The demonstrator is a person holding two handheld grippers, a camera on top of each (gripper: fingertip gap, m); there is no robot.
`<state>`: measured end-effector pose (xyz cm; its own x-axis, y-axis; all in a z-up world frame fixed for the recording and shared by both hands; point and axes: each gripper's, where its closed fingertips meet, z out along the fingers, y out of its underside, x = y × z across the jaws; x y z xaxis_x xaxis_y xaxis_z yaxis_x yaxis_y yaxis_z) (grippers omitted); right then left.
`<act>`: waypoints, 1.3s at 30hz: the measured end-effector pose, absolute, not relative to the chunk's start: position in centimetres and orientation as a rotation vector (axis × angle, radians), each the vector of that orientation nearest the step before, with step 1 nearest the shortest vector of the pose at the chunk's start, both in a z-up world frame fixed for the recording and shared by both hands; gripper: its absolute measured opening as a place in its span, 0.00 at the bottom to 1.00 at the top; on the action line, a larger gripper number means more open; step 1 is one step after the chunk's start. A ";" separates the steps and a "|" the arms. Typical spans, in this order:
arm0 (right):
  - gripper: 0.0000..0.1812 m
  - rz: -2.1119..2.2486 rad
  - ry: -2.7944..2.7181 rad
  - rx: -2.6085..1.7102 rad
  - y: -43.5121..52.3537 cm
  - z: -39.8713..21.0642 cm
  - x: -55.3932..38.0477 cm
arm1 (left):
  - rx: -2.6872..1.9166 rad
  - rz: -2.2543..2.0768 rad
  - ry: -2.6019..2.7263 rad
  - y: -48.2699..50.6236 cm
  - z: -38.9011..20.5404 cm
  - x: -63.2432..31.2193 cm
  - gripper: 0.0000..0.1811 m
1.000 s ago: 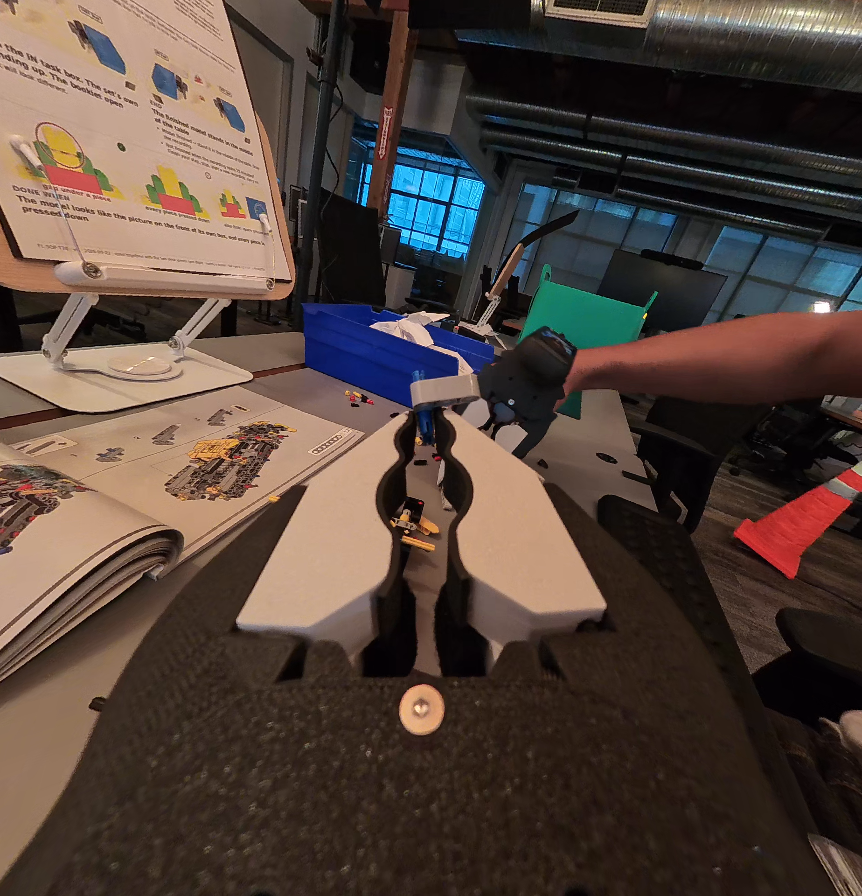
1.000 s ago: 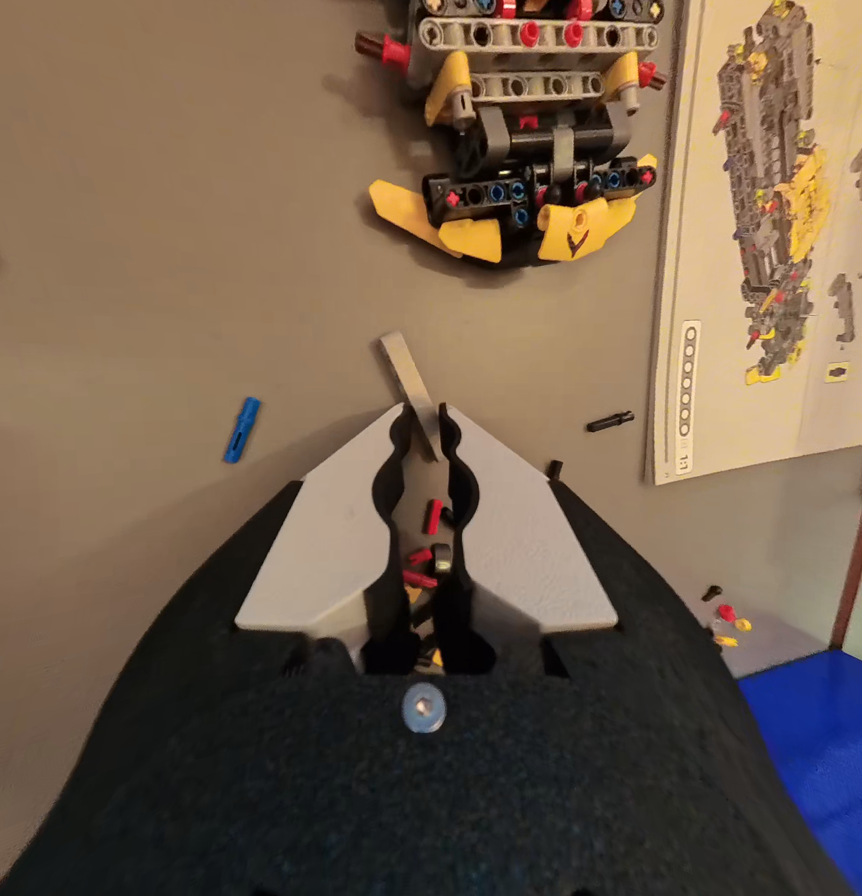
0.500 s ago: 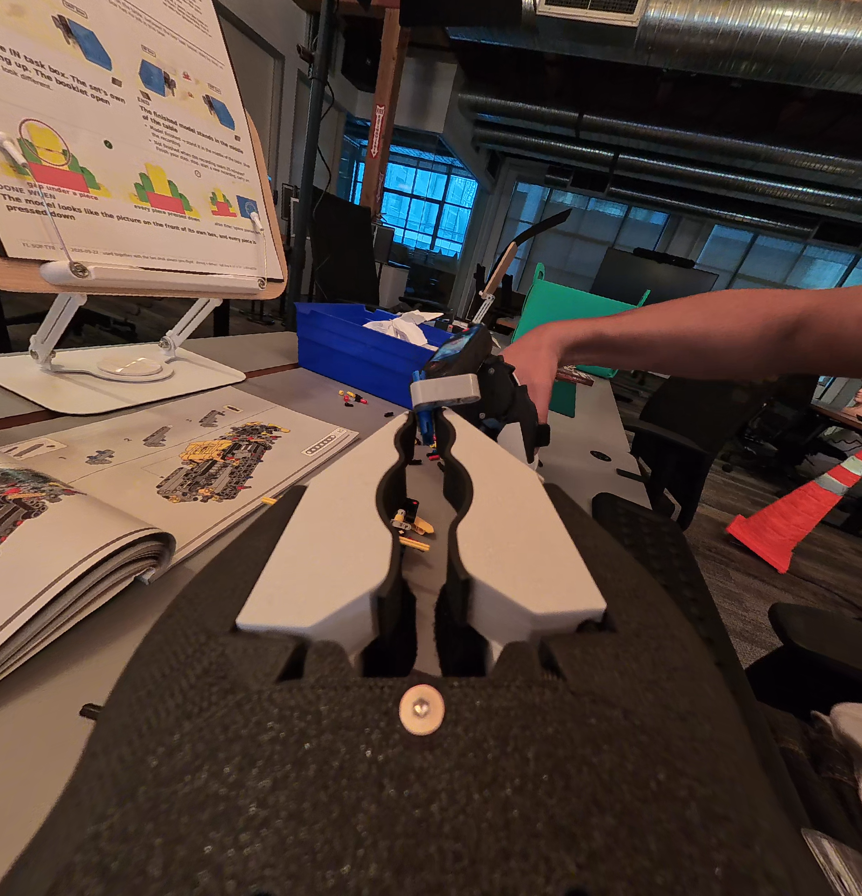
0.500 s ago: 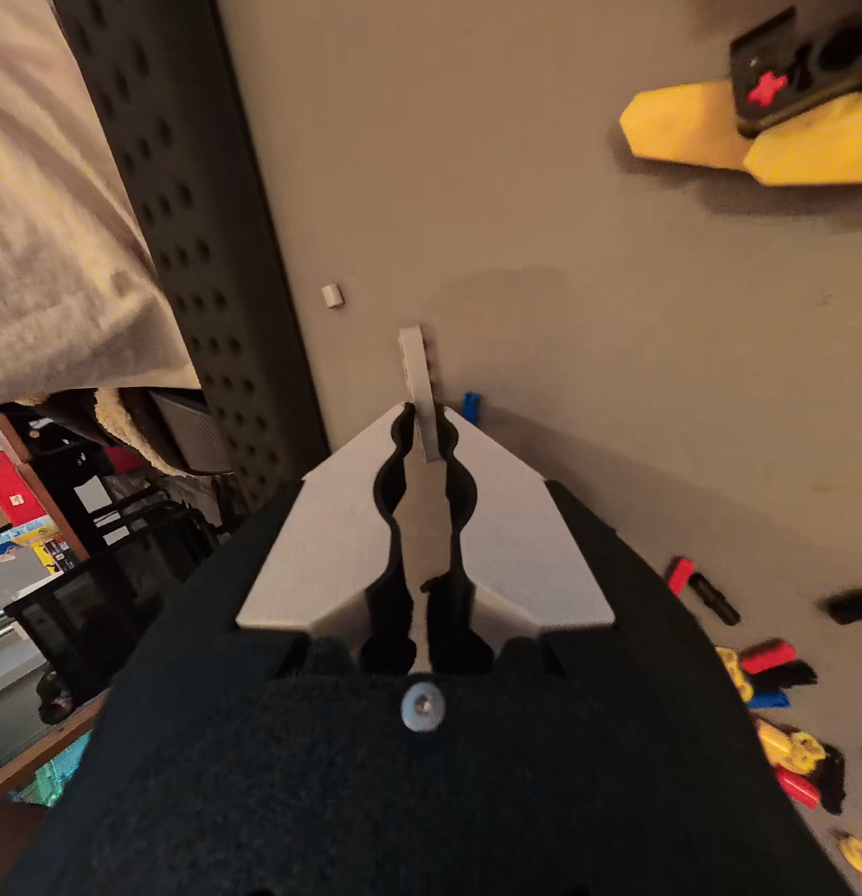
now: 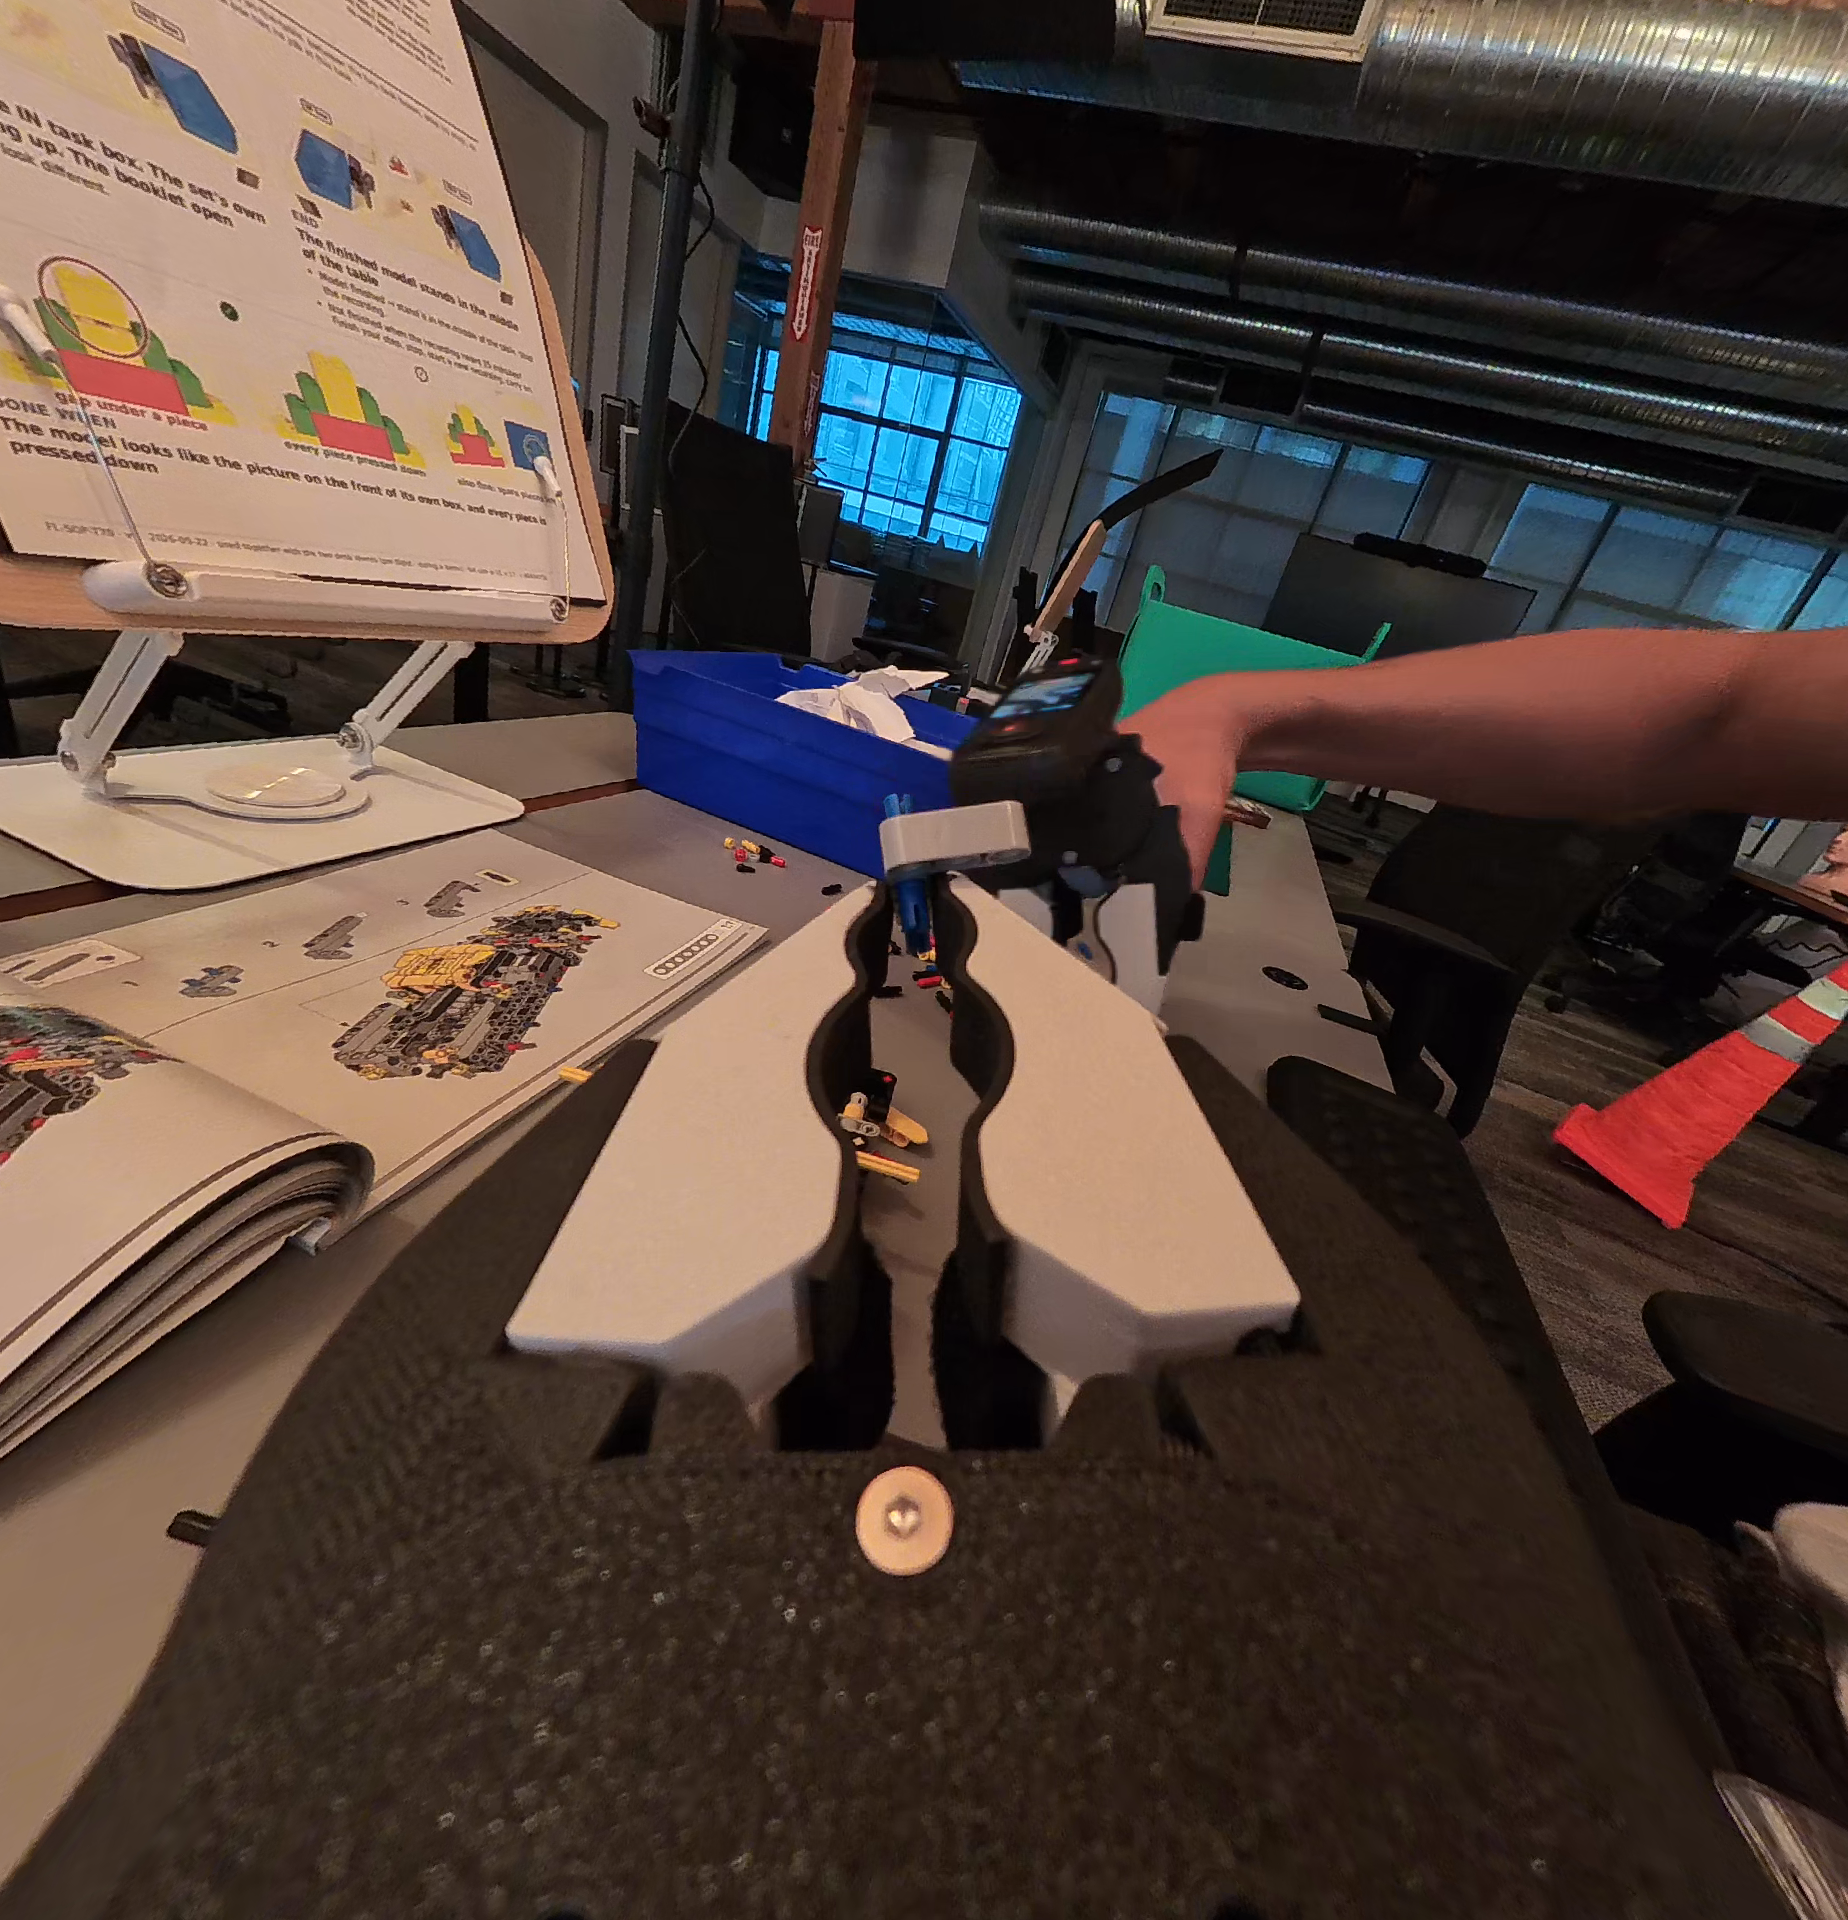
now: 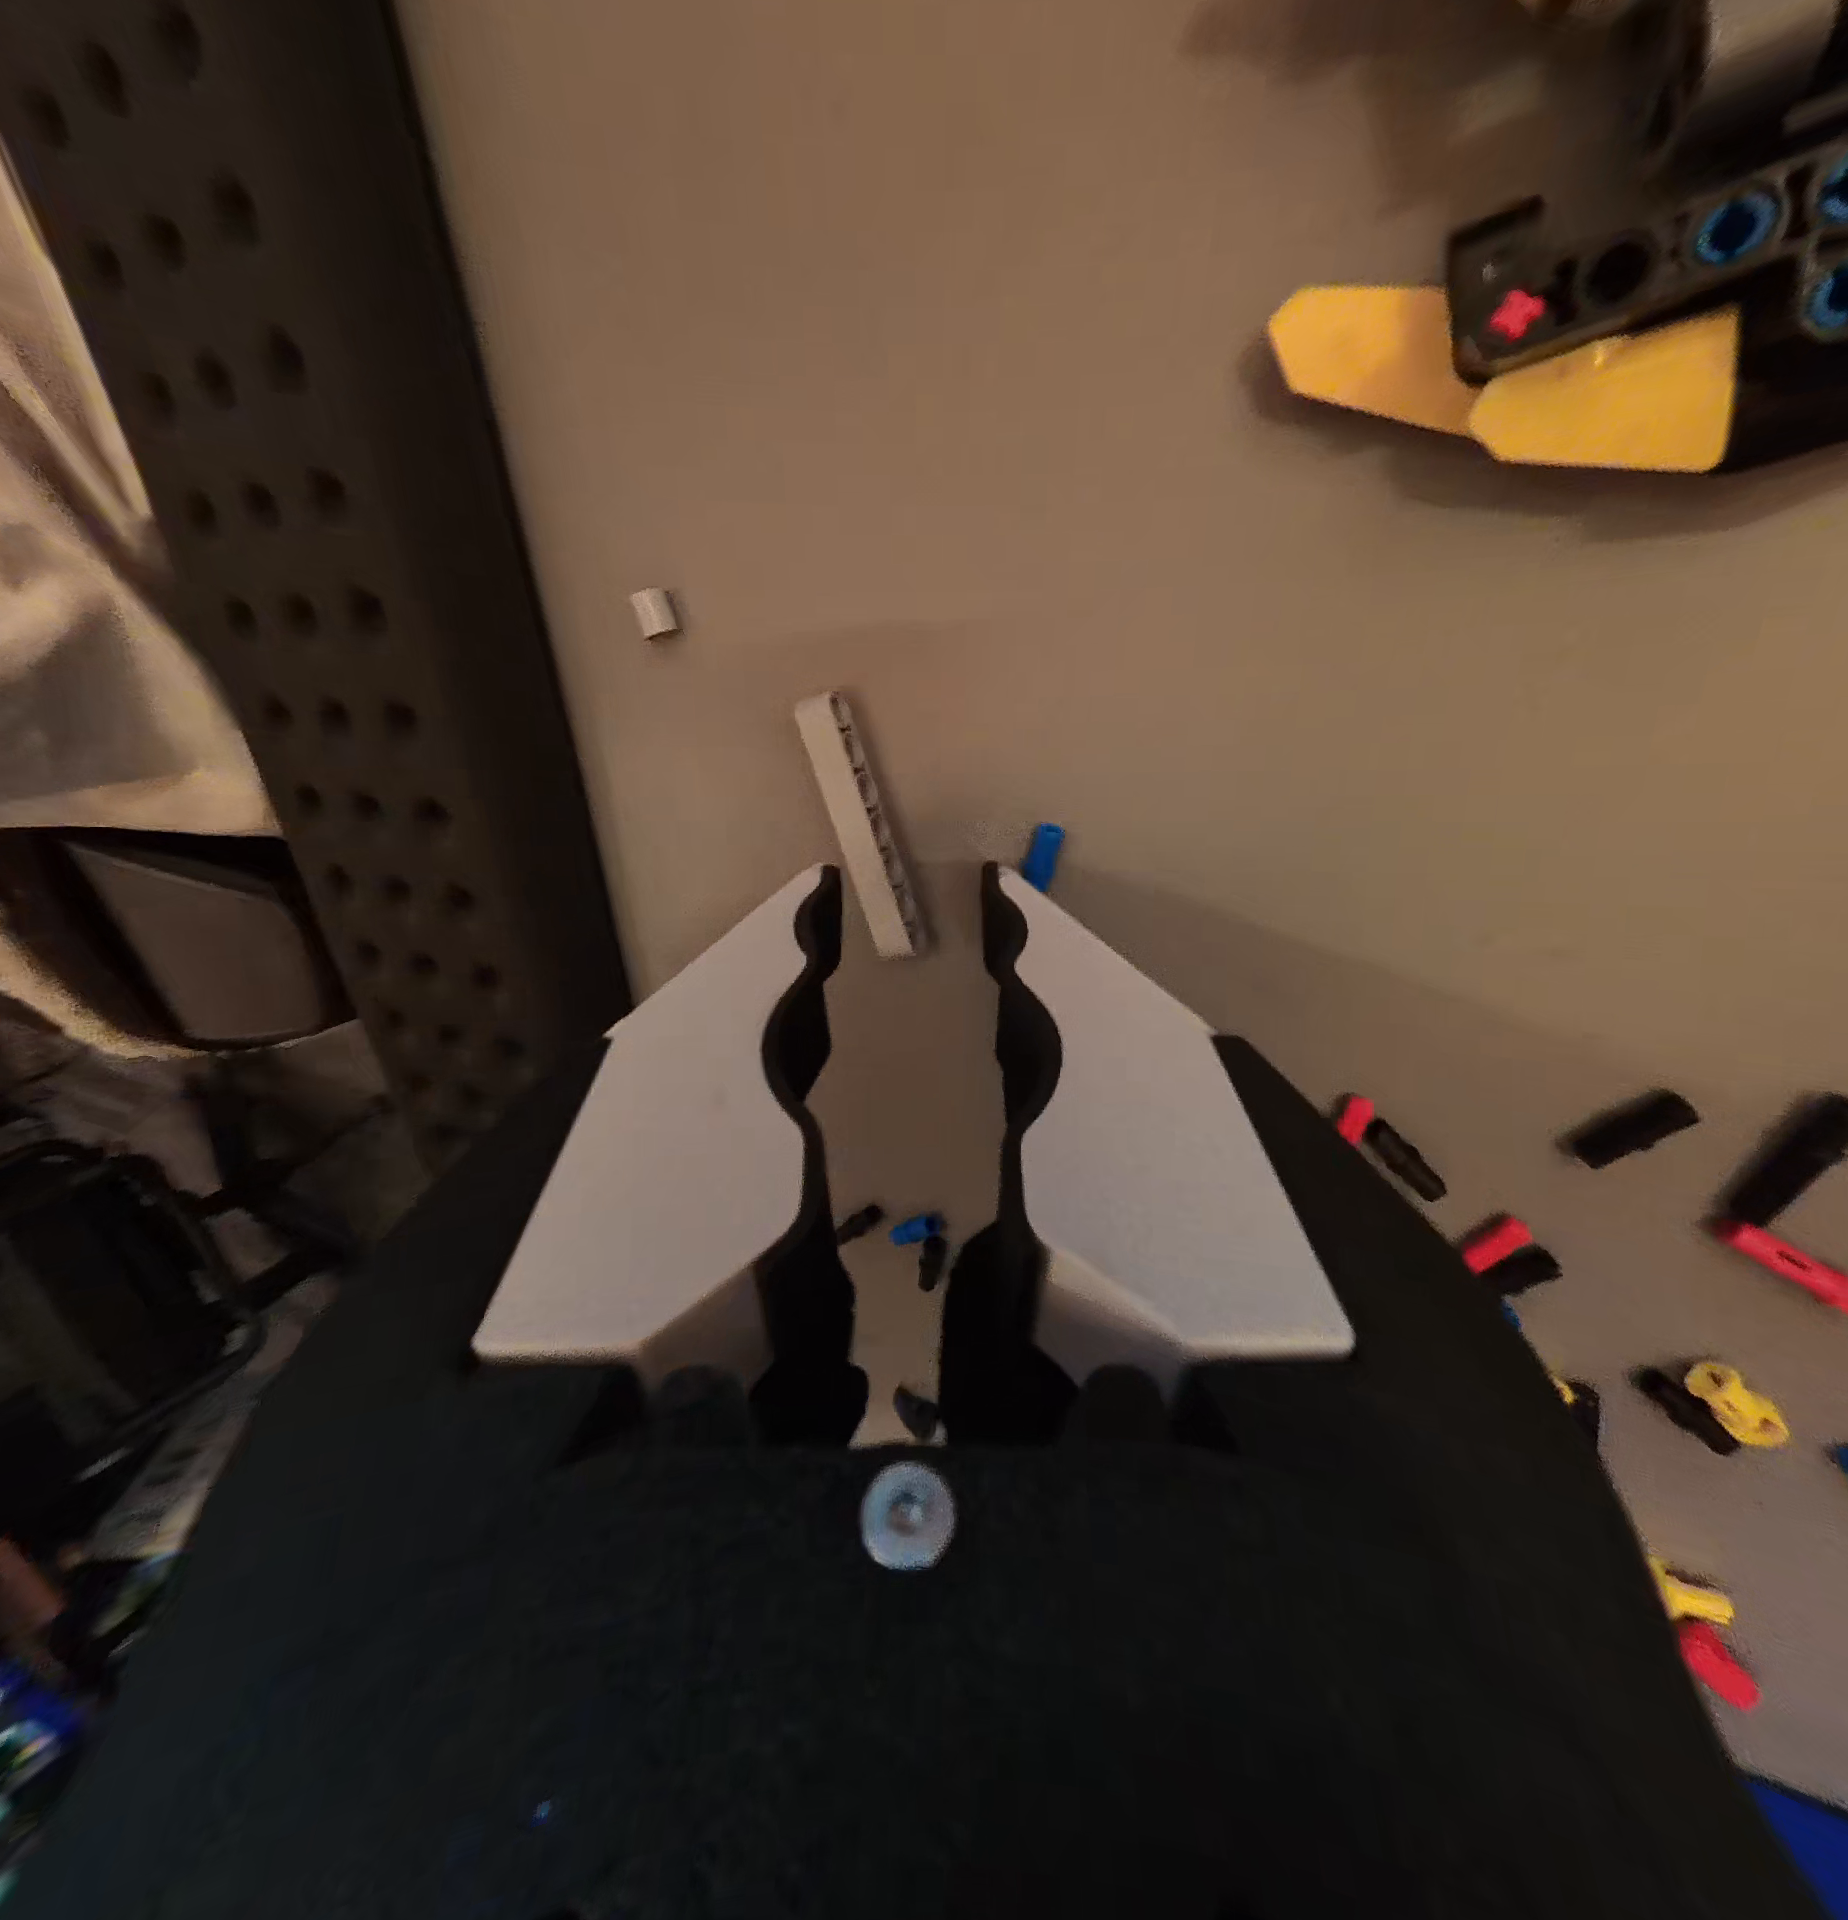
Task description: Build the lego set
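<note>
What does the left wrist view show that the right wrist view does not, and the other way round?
Only the left wrist view: the open booklet, the sheet stand, the blue bin, the orange cone, and the left tongs shut on a blue pin that carries a short grey beam.
Only the right wrist view: the partly built yellow and black model, and a long grey beam lying unclamped at the tips of the open right tongs.
Both: the grey table and loose small pieces.
</note>
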<state>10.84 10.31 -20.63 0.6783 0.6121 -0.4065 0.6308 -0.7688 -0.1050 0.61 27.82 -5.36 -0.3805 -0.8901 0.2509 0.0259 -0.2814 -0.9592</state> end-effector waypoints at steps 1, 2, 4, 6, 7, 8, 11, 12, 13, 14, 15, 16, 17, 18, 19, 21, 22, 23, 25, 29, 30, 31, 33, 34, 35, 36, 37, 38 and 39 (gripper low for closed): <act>0.15 -0.640 1.097 2.863 10.2 -20.5 10.6 | -1.141 -1.741 1.280 27.8 -5.4 0.6 0.04; 0.14 -0.621 1.138 2.899 10.2 -20.5 10.4 | -1.140 -1.744 1.281 27.7 -5.3 0.6 0.04; 0.11 -0.638 1.160 2.980 10.2 -20.5 10.3 | -1.137 -1.747 1.286 27.6 -5.3 0.6 0.04; 0.10 -0.727 1.113 3.039 10.0 -20.5 10.3 | -1.135 -1.745 1.292 27.5 -5.4 0.7 0.04; 0.09 -0.758 1.108 3.047 9.8 -20.5 10.2 | -1.135 -1.744 1.293 27.4 -5.4 0.7 0.04; 0.08 -0.730 1.129 3.058 9.7 -20.7 10.2 | -1.135 -1.743 1.293 27.4 -5.4 0.7 0.04; 0.07 -0.499 1.293 3.063 9.7 -21.4 10.6 | -1.140 -1.744 1.287 27.6 -5.4 0.7 0.04; 0.05 -0.425 1.347 3.063 9.9 -21.5 10.6 | -1.141 -1.741 1.288 27.6 -5.5 0.7 0.04; 0.04 -0.353 1.394 3.067 10.1 -21.4 10.8 | -1.140 -1.739 1.290 27.6 -5.5 0.7 0.04; 0.04 -0.258 1.441 3.078 10.6 -21.2 11.1 | -1.140 -1.736 1.293 27.5 -5.5 0.7 0.04; 0.04 -0.154 1.493 3.106 11.3 -20.7 11.5 | -1.141 -1.732 1.296 27.5 -5.6 0.7 0.04; 0.04 -0.001 1.540 3.135 12.2 -20.1 12.2 | -1.141 -1.728 1.297 27.5 -5.6 0.7 0.04; 0.04 0.218 1.584 3.136 13.0 -19.7 13.3 | -1.142 -1.726 1.296 27.6 -5.6 0.7 0.04; 0.04 0.462 1.651 3.090 13.7 -19.4 14.6 | -1.143 -1.725 1.293 27.6 -5.6 0.7 0.04; 0.04 0.740 1.725 2.988 14.3 -19.3 16.0 | -1.143 -1.726 1.291 27.6 -5.6 0.7 0.04; 0.04 1.288 1.921 2.655 15.5 -18.6 18.1 | -1.141 -1.726 1.294 27.6 -5.6 0.7 0.04; 0.04 1.435 1.997 2.489 15.6 -18.7 18.6 | -1.140 -1.724 1.298 27.5 -5.6 0.8 0.04; 0.04 1.513 2.020 2.382 15.6 -19.0 19.1 | -1.140 -1.721 1.301 27.4 -5.6 0.8 0.04; 0.04 1.549 2.023 2.361 15.7 -19.5 19.4 | -1.139 -1.718 1.301 27.5 -5.6 0.8 0.04; 0.04 1.563 2.032 2.349 15.6 -19.6 19.7 | -1.142 -1.721 1.294 27.6 -5.6 0.7 0.04; 0.04 1.537 2.045 2.354 15.5 -19.7 19.5 | -1.142 -1.721 1.295 27.6 -5.6 0.8 0.04; 0.05 1.509 2.045 2.361 15.3 -19.9 19.5 | -1.142 -1.721 1.297 27.6 -5.6 0.8 0.04; 0.06 1.475 2.052 2.371 15.0 -20.2 19.4 | -1.141 -1.720 1.300 27.5 -5.6 0.8 0.04; 0.07 1.464 2.049 2.372 14.8 -20.3 19.5 | -1.140 -1.720 1.300 27.5 -5.6 0.8 0.04; 0.07 1.458 2.042 2.382 14.8 -20.4 19.6 | -1.141 -1.721 1.299 27.5 -5.6 0.8 0.04; 0.08 1.447 2.036 2.404 14.7 -20.4 19.6 | -1.141 -1.722 1.298 27.5 -5.6 0.8 0.04; 0.08 1.429 2.026 2.432 14.6 -20.4 19.5 | -1.141 -1.722 1.297 27.5 -5.6 0.8 0.04; 0.08 1.397 2.021 2.468 14.5 -20.4 19.3 | -1.142 -1.723 1.296 27.6 -5.6 0.7 0.04; 0.09 1.351 2.015 2.525 14.3 -20.3 19.0 | -1.141 -1.724 1.295 27.5 -5.6 0.7 0.04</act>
